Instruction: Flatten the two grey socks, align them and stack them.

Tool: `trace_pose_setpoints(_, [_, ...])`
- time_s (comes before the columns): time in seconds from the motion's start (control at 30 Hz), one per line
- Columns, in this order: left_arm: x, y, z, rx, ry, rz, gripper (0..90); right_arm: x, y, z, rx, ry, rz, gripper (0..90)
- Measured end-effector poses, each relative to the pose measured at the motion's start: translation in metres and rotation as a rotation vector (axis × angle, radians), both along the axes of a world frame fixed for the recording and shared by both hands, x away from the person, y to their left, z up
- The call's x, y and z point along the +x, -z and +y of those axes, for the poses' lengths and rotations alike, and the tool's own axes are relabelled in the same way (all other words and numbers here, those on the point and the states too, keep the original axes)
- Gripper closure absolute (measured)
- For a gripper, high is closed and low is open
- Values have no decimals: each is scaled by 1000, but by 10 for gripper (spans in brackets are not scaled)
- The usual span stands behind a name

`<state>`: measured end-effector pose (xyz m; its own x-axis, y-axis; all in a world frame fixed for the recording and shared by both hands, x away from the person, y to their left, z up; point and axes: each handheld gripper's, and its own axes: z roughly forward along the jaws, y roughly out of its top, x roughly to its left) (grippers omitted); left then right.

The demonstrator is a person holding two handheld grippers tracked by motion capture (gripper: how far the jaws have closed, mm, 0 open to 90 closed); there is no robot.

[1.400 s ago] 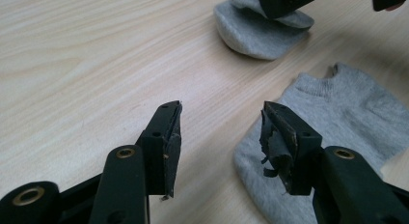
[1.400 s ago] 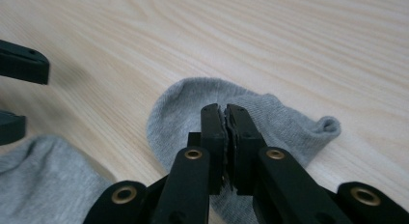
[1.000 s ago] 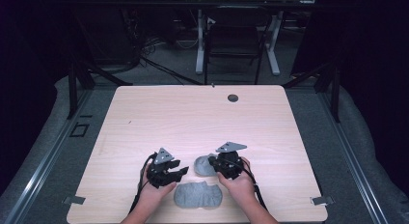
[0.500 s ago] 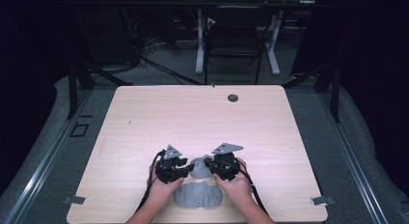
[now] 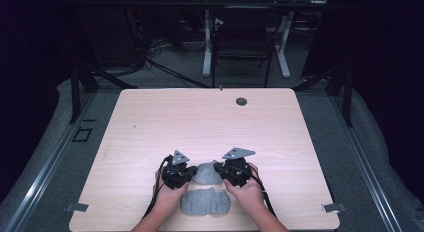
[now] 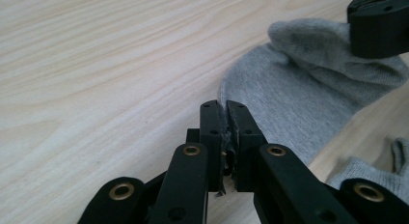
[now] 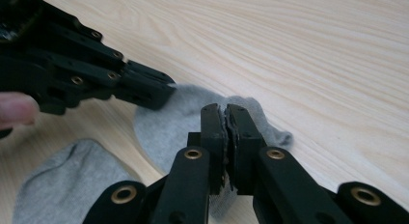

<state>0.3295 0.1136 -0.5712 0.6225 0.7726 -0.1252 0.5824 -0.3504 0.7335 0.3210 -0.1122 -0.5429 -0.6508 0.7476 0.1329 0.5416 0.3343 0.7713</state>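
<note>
1. A small grey knitted sock (image 5: 206, 174) lay on the pale wood-grain counter (image 5: 210, 122) near its front edge, held between the two tools. A second grey sock (image 5: 205, 202) of the same cloth lay flat just nearer the person, almost touching the first.

2. The left tool (image 5: 191, 173) had just been closing, and in the left gripper view its black jaws stood pressed together with a thin fold of the first sock's edge (image 6: 224, 119) caught between them. So the left grasp looked made.

3. The right tool (image 5: 219, 170) was likewise pinching the first sock: in the right gripper view its jaws were clamped on grey cloth (image 7: 225, 119) at the opposite end.

4. Judged from this, both grips on the first sock were done. Lifting it, spreading it and laying it on or beside the second sock seemed left to do; the first sock rested bunched on the counter, not yet raised.

5. Both hands came in from the counter's front edge, the left hand (image 5: 169, 194) and right hand (image 5: 245, 191) close together either side of the first sock. The tools pointed inward toward each other, low over the counter, their grey three-cornered plates on top.
</note>
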Motion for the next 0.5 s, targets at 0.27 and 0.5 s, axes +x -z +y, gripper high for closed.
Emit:
trace_pose_setpoints(0.27, [-1, -1, 10, 9, -24, 2, 874, -1, 1, -19, -33, 34, -6, 862])
trace_pose_setpoints(0.5, [-2, 2, 14, 26, -31, 10, 874, -4, 20, -31, -63, 77, 54, 858])
